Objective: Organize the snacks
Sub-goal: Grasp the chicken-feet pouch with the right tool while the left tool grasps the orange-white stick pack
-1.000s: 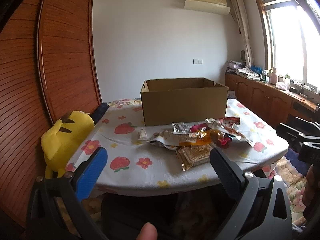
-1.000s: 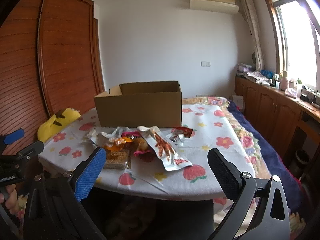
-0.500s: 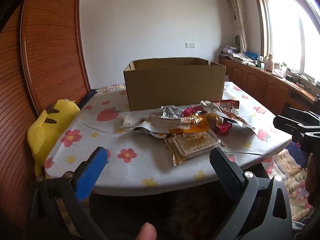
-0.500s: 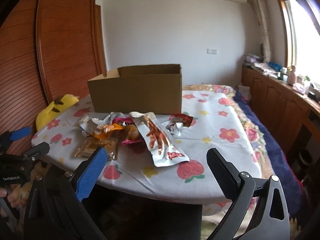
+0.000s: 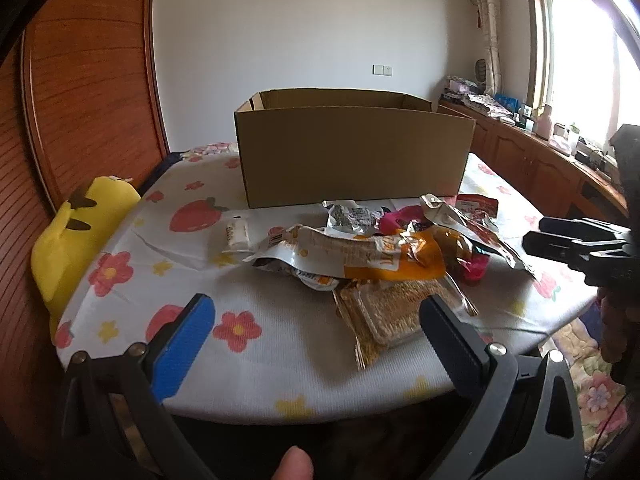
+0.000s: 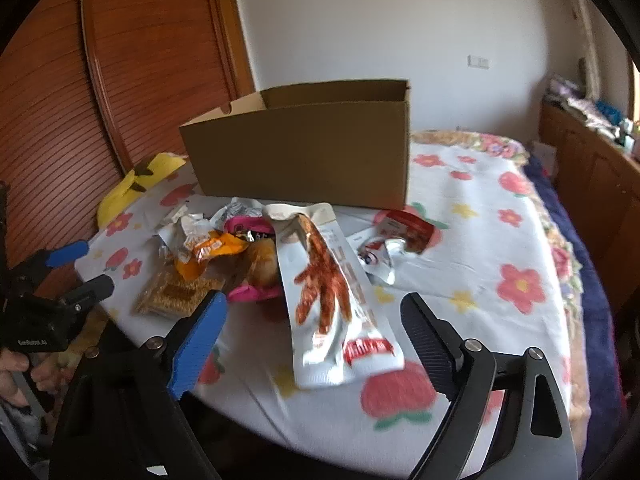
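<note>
Both jaws are held spread and empty; those of the right gripper (image 6: 312, 316) have just been closing, with nothing between them. Snack packets (image 5: 384, 252) are heaped on the flowered table (image 5: 248, 360) before an open cardboard box (image 5: 352, 156); a long white pouch (image 6: 336, 304) lies nearest the right gripper, the left gripper (image 5: 316, 320) near a clear tray pack (image 5: 396, 308).

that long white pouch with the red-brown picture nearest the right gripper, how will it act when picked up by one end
The long white pouch lies flat and thin on the tablecloth, so it will likely droop from a one-end pinch. Its glossy film looks slippery, so it may slide between the pads. It probably weighs little for its length. The right gripper is open, its jaws just closing, nothing between them.
</note>
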